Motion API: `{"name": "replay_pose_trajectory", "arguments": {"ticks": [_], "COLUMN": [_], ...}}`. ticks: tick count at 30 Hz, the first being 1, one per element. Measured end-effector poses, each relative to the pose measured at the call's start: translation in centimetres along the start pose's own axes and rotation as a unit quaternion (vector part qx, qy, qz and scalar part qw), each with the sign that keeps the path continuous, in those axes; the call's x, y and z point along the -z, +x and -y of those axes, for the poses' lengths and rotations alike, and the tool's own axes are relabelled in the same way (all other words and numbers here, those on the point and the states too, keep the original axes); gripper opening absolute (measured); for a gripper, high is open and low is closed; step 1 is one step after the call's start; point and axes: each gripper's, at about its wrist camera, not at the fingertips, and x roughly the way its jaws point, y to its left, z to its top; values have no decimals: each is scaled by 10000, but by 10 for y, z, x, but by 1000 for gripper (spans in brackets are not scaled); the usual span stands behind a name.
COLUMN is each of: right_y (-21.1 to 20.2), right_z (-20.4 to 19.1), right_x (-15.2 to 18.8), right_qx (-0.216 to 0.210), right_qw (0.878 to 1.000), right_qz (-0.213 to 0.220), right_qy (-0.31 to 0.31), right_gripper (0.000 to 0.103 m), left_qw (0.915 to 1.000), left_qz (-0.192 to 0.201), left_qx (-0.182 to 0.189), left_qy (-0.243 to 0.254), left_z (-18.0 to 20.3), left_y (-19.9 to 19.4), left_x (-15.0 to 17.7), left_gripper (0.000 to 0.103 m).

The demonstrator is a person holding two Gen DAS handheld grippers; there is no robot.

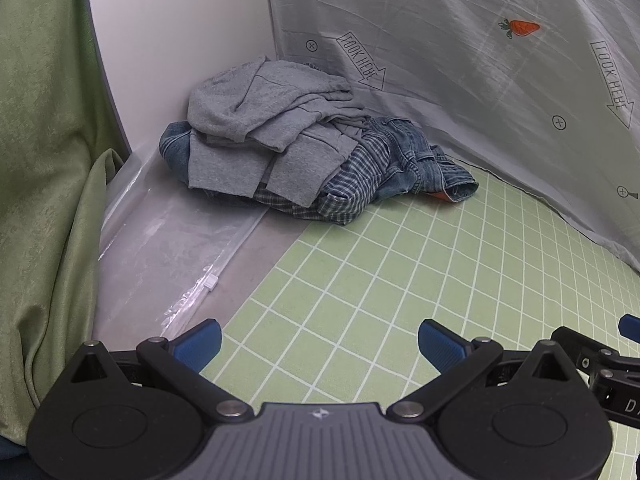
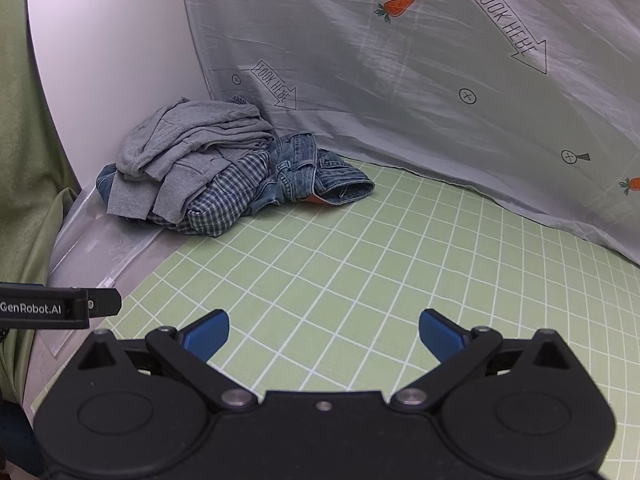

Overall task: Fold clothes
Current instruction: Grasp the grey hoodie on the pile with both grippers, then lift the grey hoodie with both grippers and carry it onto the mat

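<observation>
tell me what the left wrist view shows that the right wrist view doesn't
Only the left wrist view shows the green curtain at full height, with the right tool at its edge. Only the right wrist view shows a second carrot print and the left tool's GenRobot.AI label. Both show the clothes pile, green grid mat, and open tools.

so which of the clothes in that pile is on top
The grey top: it is draped over the plaid shirt and the jeans, which stick out from under it to the right.
</observation>
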Motion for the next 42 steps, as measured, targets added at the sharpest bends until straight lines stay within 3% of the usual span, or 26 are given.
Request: {"name": "replay_pose_trajectory", "arguments": {"ticks": [7,13,21,27,32,33,34,35,36,37,39,42], "right_y": [48,108,204,273,319,321,321,318,312,303,286,263], "right_z": [-17,-46,-85,-119,-123,-120,-119,-120,-123,-126,-133,-125], "right_x": [-48,-107,-177,-196,-195,-193,-192,-192,-193,-195,-199,-201], "right_qx": [-35,-171,-660,-1172,-1790,-1903,-2055,-2173,-2212,-2178,-2070,-2024], "right_qw": [9999,9995,9978,9909,9685,9643,9609,9597,9622,9666,9745,9757], "right_qz": [37,128,37,-387,-730,-721,-673,-596,-492,-383,-166,52], "right_qy": [-115,-233,28,542,1569,1692,1730,1680,1508,1293,854,834], "right_gripper": [102,101,96,87,88,85,71,63,43,24,19,17], "left_qw": [9997,9983,9955,9959,9939,9939,9940,9942,9945,9948,9947,9937], "left_qz": [-24,305,391,123,241,270,291,316,341,384,473,653], "left_qx": [-162,-435,-699,-407,6,71,116,116,75,34,1,87], "left_qy": [-185,-249,-501,-797,-1076,-1064,-1051,-1024,-984,-939,-916,-912], "left_z": [-26,-51,-82,-96,-103,-103,-103,-101,-99,-97,-93,-91], "left_y": [39,76,147,191,196,195,194,192,190,186,178,157], "left_x": [-50,-114,-188,-207,-206,-206,-206,-207,-207,-207,-207,-207], "left_gripper": [103,103,101,93,71,62,53,47,33,30,26,23]}}
